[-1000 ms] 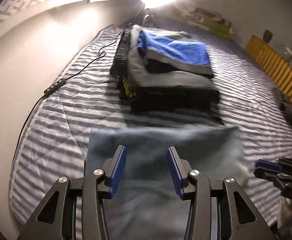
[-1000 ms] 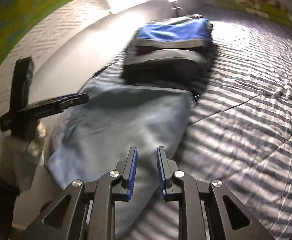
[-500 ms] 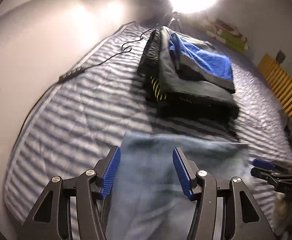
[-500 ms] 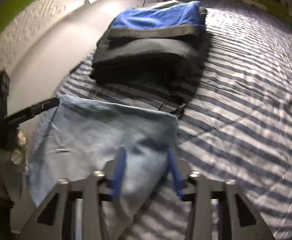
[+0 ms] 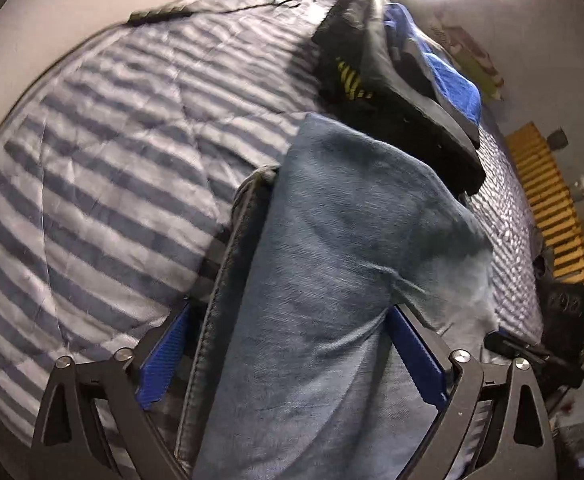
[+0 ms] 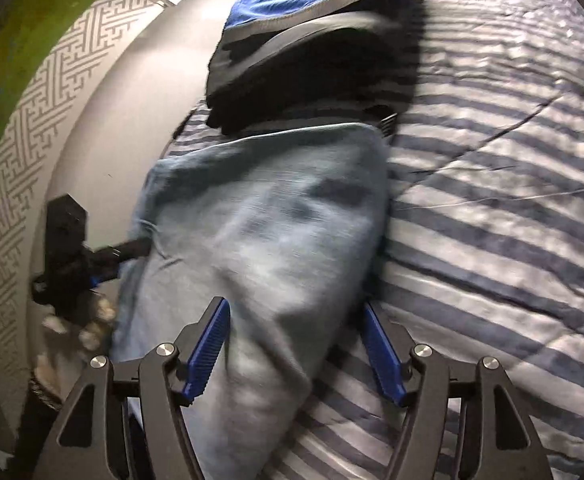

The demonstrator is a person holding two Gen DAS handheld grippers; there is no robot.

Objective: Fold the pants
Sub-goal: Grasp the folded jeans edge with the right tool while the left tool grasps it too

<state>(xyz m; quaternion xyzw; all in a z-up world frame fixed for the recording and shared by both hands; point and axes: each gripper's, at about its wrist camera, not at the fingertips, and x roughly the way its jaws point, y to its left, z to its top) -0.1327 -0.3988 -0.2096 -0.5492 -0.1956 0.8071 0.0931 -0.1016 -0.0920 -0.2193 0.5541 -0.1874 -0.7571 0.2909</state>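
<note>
Folded blue-grey pants [image 5: 343,240] lie on the striped bedspread [image 5: 104,184], with a seamed edge showing along their left side. My left gripper [image 5: 290,356] points down over their near end. Its jaws are opening wide, with the cloth lying between the blue pads. My right gripper [image 6: 293,350] straddles the right part of the pants [image 6: 276,216]. Its jaws are opening too, the cloth lies between them, and its right pad stands over the bedspread. In the right wrist view one of the left gripper's fingers [image 6: 130,247] reaches the pants' left edge.
A stack of folded clothes [image 5: 403,92], black and grey with blue on top, lies just beyond the pants [image 6: 311,40]. A cable with a remote [image 5: 160,16] runs along the far edge of the bed. Yellow slats [image 5: 547,200] and a black device [image 5: 567,320] are at the right.
Both grippers have sunk toward the pants and tilted downward. Their jaws have spread from narrow to wide, and the folded cloth now fills the space between them.
</note>
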